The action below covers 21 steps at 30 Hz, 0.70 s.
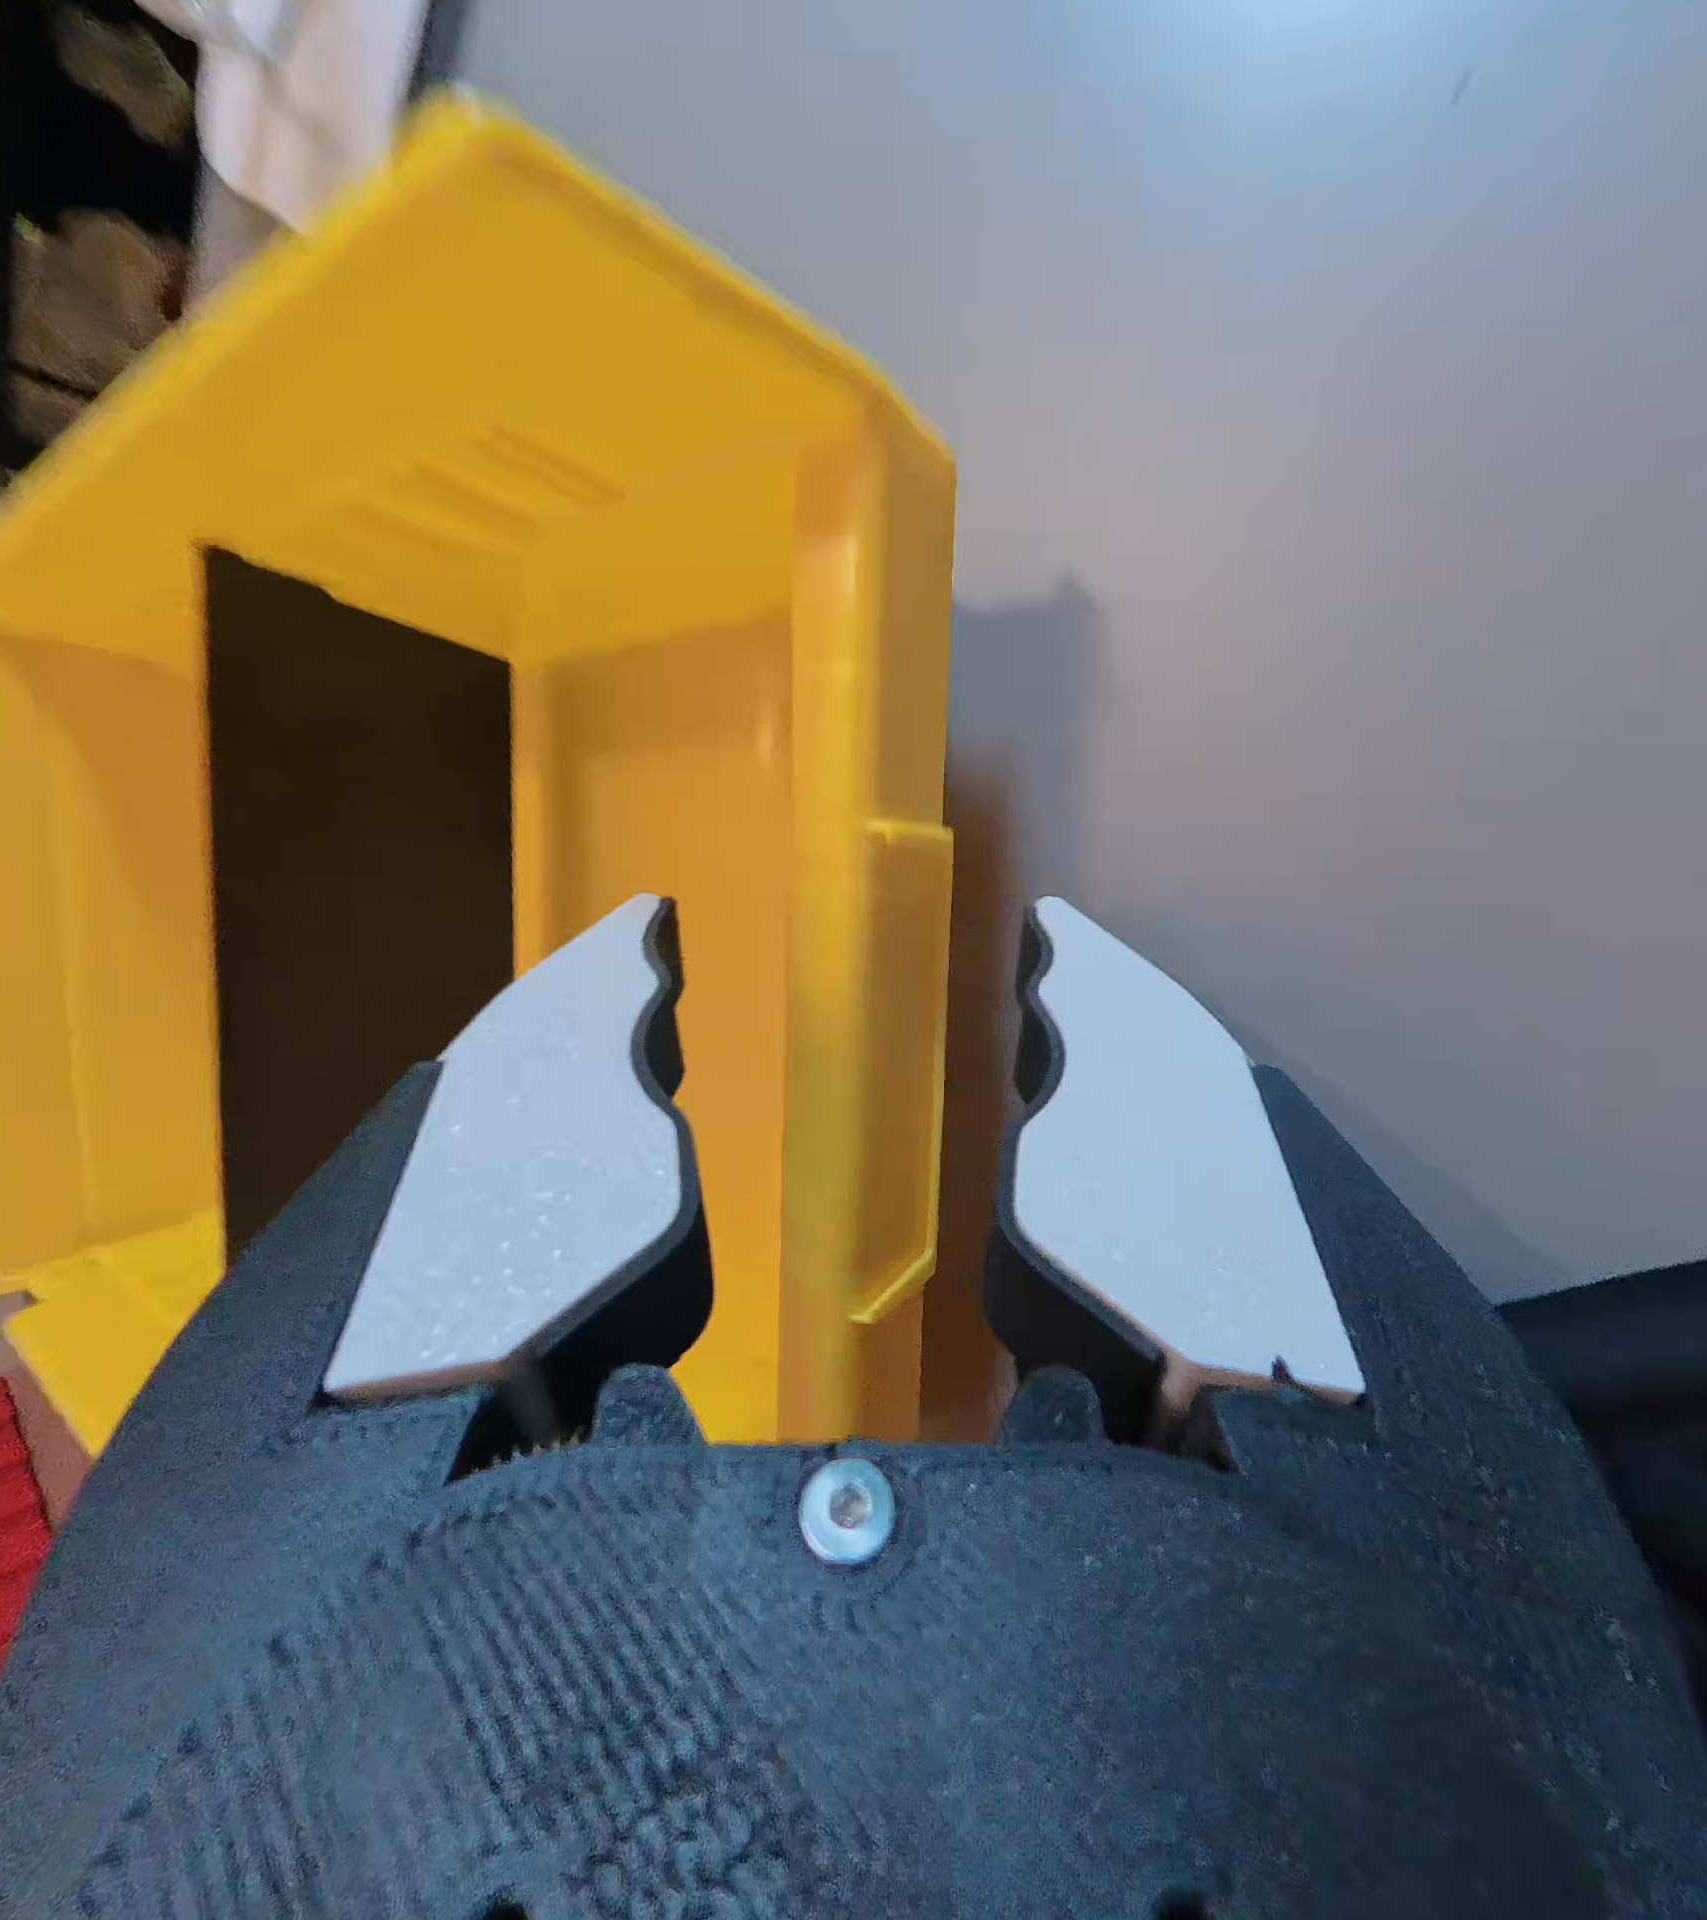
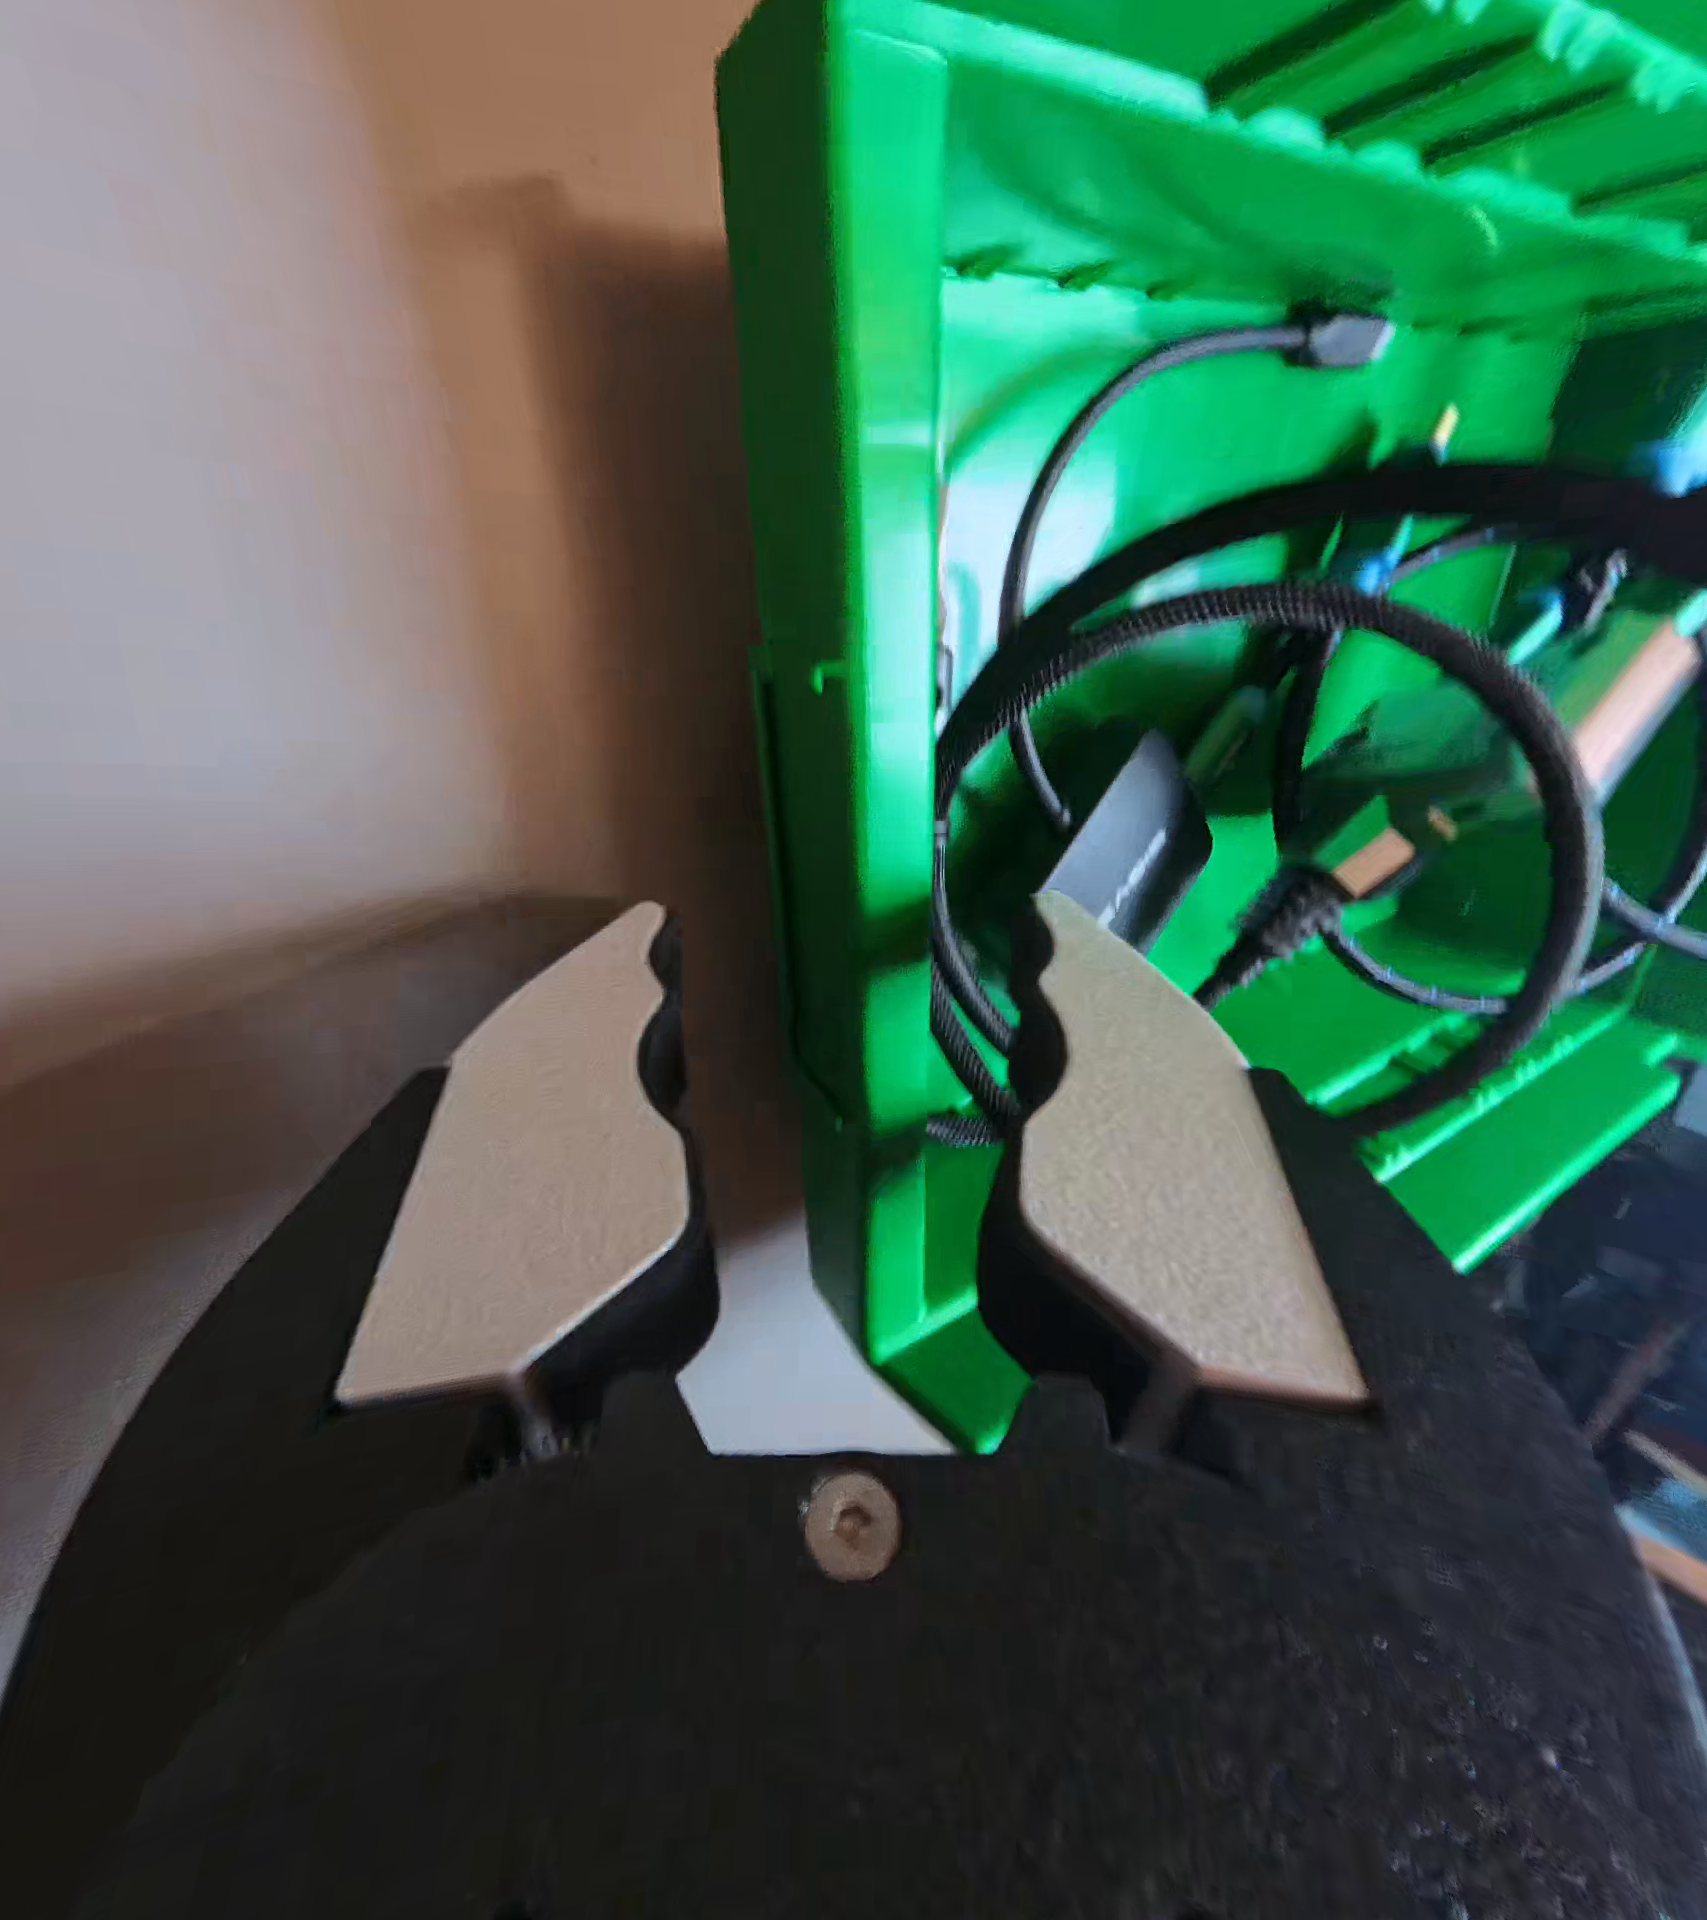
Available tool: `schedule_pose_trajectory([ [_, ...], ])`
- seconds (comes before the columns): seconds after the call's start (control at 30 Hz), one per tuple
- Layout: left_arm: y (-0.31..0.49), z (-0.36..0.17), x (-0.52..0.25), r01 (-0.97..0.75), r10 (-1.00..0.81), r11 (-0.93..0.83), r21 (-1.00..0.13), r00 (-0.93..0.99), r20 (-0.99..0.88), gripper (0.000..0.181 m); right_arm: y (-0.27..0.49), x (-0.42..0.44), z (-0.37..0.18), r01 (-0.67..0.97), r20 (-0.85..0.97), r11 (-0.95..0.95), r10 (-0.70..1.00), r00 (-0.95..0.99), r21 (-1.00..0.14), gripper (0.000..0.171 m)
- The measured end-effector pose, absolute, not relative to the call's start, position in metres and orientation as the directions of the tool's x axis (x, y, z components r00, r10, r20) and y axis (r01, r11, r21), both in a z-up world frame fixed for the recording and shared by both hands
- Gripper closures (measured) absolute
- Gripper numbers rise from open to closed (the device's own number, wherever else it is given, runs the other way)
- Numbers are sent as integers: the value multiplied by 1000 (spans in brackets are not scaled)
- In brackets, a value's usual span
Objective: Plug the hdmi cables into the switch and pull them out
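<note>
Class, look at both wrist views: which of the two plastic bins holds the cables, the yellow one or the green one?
The green bin, in the right wrist view: black cables coil inside it. The yellow bin, in the left wrist view, shows only a dark panel inside.

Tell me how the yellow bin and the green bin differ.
Colour: the yellow bin is in front of the left gripper, the green bin in front of the right gripper.
Contents: the yellow bin shows only a dark panel inside; the green bin holds coiled black cables and a dark box.
Shared: both are plastic bins with their open side towards the camera, each with its edge between open jaws.
</note>
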<state>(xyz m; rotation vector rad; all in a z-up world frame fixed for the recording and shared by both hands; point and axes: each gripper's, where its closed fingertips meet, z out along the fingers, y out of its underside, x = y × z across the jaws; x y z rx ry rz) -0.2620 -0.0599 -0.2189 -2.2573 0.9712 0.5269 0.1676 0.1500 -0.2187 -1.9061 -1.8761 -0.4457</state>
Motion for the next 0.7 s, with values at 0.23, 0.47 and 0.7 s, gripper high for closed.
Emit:
schedule_pose_trajectory([
  [0.23, -56, -238, -278, -800, -607, -522, -295, 592, -530, 151, 119, 120, -227, 969, 497, 249, 841, -214, -4, 139],
  [0.47, -54, -236, -222, -908, -706, -305, -286, 417, -572, 151, 10, 83, -224, 877, 559, 475, 746, -361, -67, 138],
  [0.7, -23, -200, -140, -931, -676, -27, -365, 286, -679, 141, -100, 50, -165, 706, 476, 435, 865, -156, -559, 133],
])
